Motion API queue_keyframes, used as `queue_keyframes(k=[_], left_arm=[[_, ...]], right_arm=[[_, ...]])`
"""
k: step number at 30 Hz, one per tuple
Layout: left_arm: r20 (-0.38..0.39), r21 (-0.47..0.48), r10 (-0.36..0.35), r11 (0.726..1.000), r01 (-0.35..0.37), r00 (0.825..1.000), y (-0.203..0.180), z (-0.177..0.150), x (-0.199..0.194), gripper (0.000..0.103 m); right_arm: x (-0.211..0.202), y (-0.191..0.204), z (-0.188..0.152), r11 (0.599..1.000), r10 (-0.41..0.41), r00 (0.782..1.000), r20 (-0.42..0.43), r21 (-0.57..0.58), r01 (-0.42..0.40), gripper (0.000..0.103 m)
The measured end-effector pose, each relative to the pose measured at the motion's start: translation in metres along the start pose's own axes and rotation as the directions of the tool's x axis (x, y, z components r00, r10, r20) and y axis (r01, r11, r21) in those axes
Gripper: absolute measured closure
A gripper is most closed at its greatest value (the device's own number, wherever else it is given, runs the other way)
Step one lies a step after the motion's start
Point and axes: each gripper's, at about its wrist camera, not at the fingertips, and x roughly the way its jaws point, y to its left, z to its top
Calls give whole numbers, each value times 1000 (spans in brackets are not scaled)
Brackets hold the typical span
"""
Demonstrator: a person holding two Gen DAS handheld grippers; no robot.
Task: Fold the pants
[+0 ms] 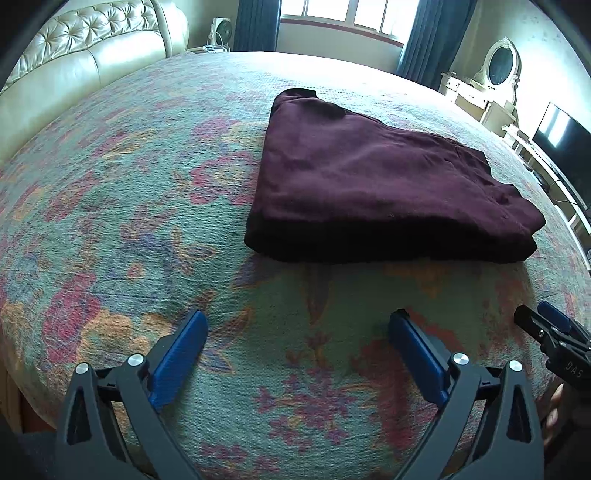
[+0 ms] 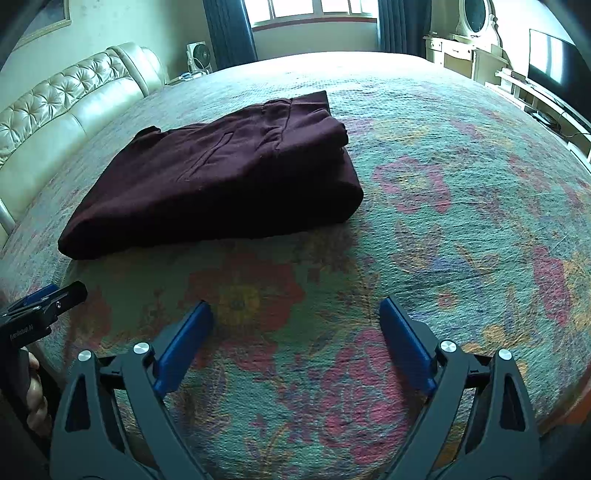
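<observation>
Dark maroon pants (image 1: 373, 184) lie folded into a thick compact stack on the floral bedspread (image 1: 147, 221); in the right wrist view the pants (image 2: 229, 173) sit left of centre with a pocket seam on top. My left gripper (image 1: 297, 325) is open and empty, hovering over the bedspread just short of the stack's near edge. My right gripper (image 2: 297, 314) is open and empty too, near the bed's front edge, to the right of the stack. Each gripper shows at the edge of the other's view, the right one (image 1: 546, 328) and the left one (image 2: 48, 302).
A cream tufted headboard (image 1: 74, 81) runs along the left. A window with dark curtains (image 1: 347, 18) is at the far end. A dresser with an oval mirror (image 1: 498, 66) and a TV (image 1: 561, 136) stand to the right. A small fan (image 2: 199, 55) stands beside the bed.
</observation>
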Motion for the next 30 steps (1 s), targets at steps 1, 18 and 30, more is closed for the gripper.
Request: queue_keyframes(k=[1, 18, 30], left_arm=[[-1, 3, 3, 1000, -3, 1000, 0, 0, 1, 4], [0, 53, 74, 996, -74, 997, -9, 6, 3, 4], [57, 81, 115, 990, -120, 992, -17, 9, -12, 4]], right_arm=[[0, 0, 0, 1000, -1, 1000, 0, -1, 1, 10], [1, 1, -1, 1000, -1, 1000, 1, -9, 1, 8], [1, 1, -1, 1000, -2, 1000, 2, -15, 2, 7]])
